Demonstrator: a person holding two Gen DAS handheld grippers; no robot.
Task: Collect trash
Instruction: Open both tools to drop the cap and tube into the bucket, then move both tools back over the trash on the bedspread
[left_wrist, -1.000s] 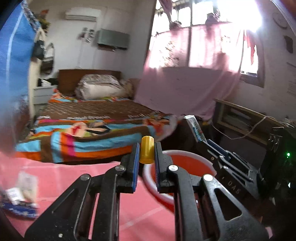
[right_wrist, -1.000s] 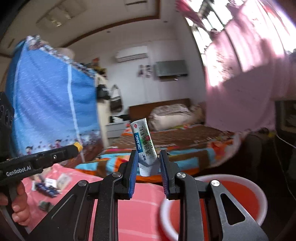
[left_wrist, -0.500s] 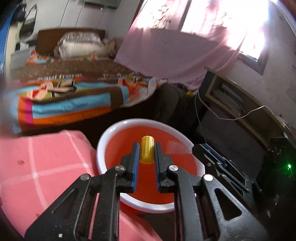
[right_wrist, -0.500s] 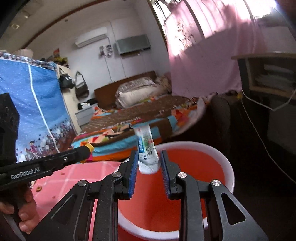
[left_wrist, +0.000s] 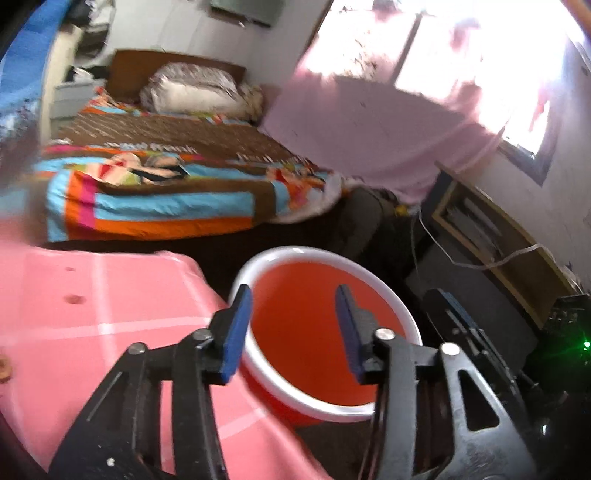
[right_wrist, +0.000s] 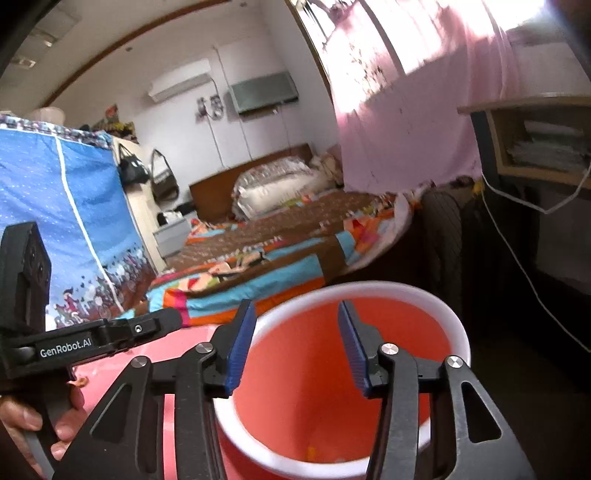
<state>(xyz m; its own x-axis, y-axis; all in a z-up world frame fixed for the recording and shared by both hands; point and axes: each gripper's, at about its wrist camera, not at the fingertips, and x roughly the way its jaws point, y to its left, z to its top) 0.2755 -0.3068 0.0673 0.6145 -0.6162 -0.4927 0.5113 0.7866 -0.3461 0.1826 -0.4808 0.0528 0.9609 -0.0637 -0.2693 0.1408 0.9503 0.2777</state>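
left gripper (left_wrist: 293, 325) and right gripper (right_wrist: 295, 341) both over the round red plastic bucket with white rim (right_wrist: 456, 328), jaws opening, nothing between them | small yellowish scrap deep in the bucket, otherwise smooth glossy walls | drop looks done; more trash unseen | beside the bucket: pink checked tablecloth (left_wrist: 92, 314) | beyond: striped quilted bed (left_wrist: 166, 192)

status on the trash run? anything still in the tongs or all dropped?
Both drops look done: the left tongs and right tongs are opening over the red bin with nothing between the blue pads. A small yellow bit lies at the bin's bottom. Nothing in hand. No other trash shows on the pink table.
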